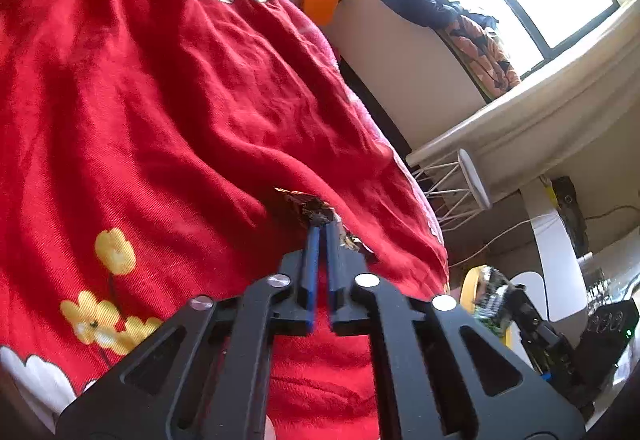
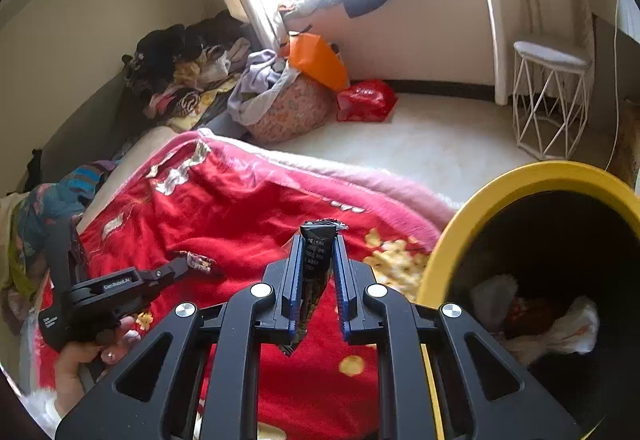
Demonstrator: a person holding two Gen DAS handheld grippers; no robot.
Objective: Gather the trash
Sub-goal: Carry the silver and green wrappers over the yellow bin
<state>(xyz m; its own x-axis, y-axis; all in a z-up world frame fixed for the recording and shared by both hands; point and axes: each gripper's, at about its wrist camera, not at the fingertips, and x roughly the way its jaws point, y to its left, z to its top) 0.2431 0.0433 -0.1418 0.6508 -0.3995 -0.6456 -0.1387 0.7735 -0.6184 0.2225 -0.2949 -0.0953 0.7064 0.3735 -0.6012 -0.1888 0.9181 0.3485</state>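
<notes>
Right fingers (image 2: 316,240) pinch black wrapper (image 2: 316,260), left (image 1: 323,228) pinch foil wrapper (image 1: 316,210), "GenRobot.AI"

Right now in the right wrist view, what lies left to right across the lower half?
Left tool pinching a crumpled wrapper → right tool gripping a black wrapper → yellow-rimmed bin holding trash.

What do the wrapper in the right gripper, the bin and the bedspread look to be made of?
Black wrapper: thin plastic or foil film, creased, with a crimped serrated top edge and a slight sheen. Yellow bin: probably moulded plastic, judging by its smooth, evenly coloured rim; painted metal is possible. Red bedspread: woven fabric, matt, with visible twill ribs and soft wrinkles.
</notes>
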